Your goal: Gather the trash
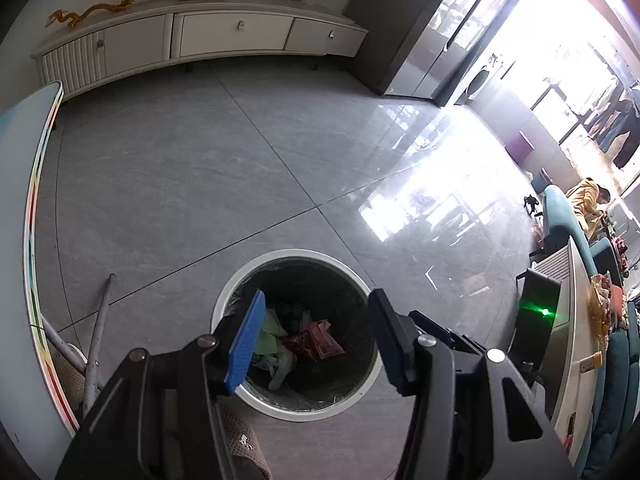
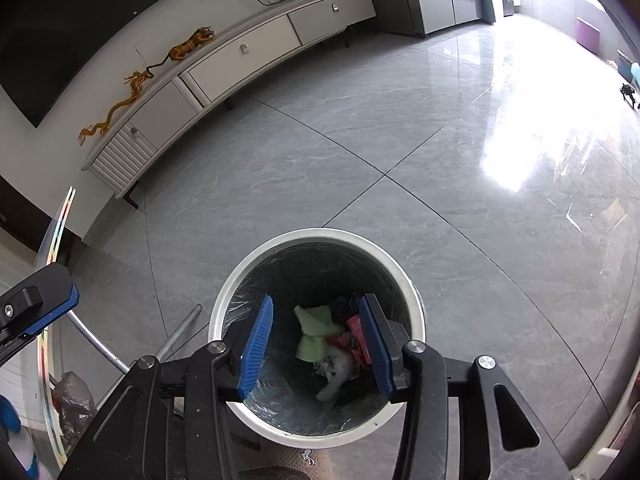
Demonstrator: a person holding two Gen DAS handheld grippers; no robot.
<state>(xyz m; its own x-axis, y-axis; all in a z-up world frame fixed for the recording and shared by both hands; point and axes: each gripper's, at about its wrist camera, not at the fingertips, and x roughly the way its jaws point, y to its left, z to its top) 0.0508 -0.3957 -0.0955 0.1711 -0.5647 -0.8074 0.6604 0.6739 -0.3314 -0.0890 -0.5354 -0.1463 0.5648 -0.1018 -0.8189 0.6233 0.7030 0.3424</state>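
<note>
A white round bin [image 1: 296,254] [image 2: 320,234] with a black liner stands on the grey tile floor. Inside it lie a green paper [image 1: 268,338] [image 2: 314,332], a red wrapper [image 1: 320,340] [image 2: 352,340] and a crumpled white tissue [image 1: 284,364] [image 2: 336,372]. My left gripper [image 1: 318,298] hangs over the bin's mouth, open, with nothing between its blue pads. My right gripper [image 2: 316,304] is also above the bin, open and empty. One finger of the left gripper [image 2: 48,308] shows at the left edge of the right wrist view.
A long white TV cabinet [image 1: 200,36] [image 2: 240,52] runs along the far wall. A table edge with rainbow trim [image 1: 36,220] and its metal legs [image 1: 100,332] stand left of the bin. At the right are a white low table [image 1: 576,320] and a person in yellow [image 1: 586,200] on a teal sofa.
</note>
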